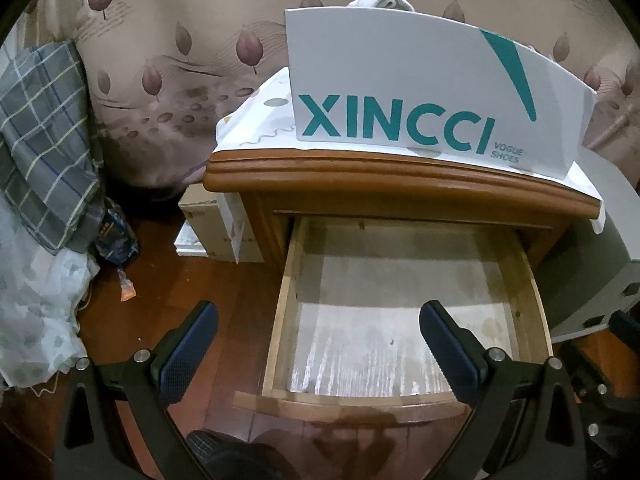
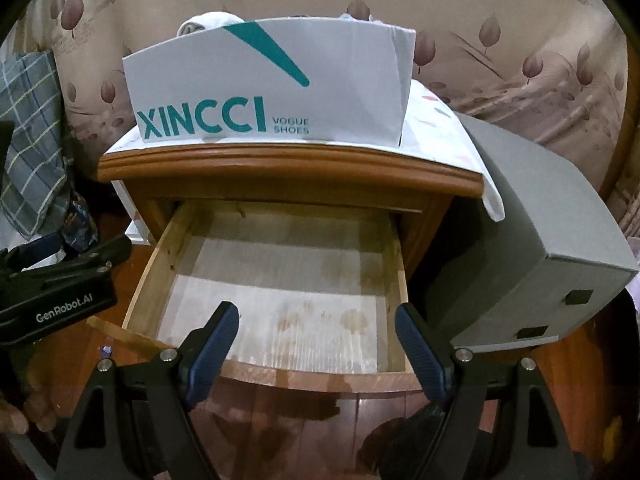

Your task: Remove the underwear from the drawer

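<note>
The wooden nightstand's drawer (image 1: 348, 404) (image 2: 160, 264) is pulled out, and its pale, stained bottom is bare. No underwear shows inside it. A white XINCCI shoe box (image 1: 420, 92) (image 2: 272, 92) stands on the nightstand top, with a roll of white cloth (image 1: 384, 0) (image 2: 204, 22) peeking over its rim. My left gripper (image 1: 320, 312) hovers open over the drawer's front left part, nothing between its fingers. My right gripper (image 2: 317, 314) is open above the drawer's front edge, also empty. The left gripper's black body (image 2: 60, 280) shows at the left of the right wrist view.
A grey box (image 2: 540, 240) stands tight against the nightstand's right side. Plaid cloth (image 1: 40, 128) hangs at the left, with white cartons (image 1: 216, 228) on the dark wood floor (image 1: 192, 280) beside the nightstand. A floral-print surface (image 1: 180, 60) rises behind.
</note>
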Tool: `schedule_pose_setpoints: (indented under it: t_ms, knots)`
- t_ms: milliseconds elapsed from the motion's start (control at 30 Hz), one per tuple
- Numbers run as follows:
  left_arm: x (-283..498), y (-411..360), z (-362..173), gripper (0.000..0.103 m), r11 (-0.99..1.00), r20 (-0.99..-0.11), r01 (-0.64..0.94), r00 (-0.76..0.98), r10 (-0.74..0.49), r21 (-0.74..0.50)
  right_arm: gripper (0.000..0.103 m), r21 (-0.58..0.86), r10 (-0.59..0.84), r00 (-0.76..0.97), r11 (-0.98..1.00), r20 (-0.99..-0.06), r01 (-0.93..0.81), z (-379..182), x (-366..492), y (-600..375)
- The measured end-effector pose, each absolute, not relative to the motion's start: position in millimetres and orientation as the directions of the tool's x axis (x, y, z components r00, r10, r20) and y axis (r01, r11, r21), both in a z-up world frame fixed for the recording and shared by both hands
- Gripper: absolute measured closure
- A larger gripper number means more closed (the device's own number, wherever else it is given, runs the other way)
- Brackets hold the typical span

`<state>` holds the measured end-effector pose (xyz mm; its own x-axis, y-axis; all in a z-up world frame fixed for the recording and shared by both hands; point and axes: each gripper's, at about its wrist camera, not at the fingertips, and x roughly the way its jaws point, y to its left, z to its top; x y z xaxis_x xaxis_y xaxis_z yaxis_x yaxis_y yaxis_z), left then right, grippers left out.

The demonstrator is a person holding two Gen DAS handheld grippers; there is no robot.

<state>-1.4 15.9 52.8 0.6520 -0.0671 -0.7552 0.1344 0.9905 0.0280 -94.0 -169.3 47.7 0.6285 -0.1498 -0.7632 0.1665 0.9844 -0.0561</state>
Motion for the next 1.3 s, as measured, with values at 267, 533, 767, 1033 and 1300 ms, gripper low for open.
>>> schedule_pose_setpoints:
  t_ms: [267,533,767,1033,1300]
  knots:
    - [-2.5,12.6,54.2,0.003,0.988,-0.755,0.149,0.651,-0.077,0.028,0.020,-0.075,-0.159,0.631,0.985,-0.759,0.158,51.0,-93.4,-162.8]
    - [-2.8,8.2,53.8,0.003,0.986,-0.760,0.164,0.643,-0.097,0.013,0.020,-0.074,-0.153,0.617,0.986,-0.772,0.152,45.8,-92.4,-161.1]
    - [-2.7,8.7,53.8,0.003,0.986,-0.762,0.164,0.640,-0.101,0.007,0.020,-0.083,-0.155,0.611,0.986,-0.776,0.145,42.9,-92.2,-158.5]
    - [-1.4,10.1,52.8,0.003,0.988,-0.769,0.157,0.631,-0.105,-0.006,0.020,-0.078,-0.149,0.605,0.987,-0.782,0.142,41.1,-91.7,-157.8]
    - [0.2,10.1,52.5,0.003,0.988,-0.772,0.157,0.627,-0.103,-0.004,0.020,-0.085,-0.145,0.601,0.988,-0.786,0.128,36.3,-92.8,-155.0]
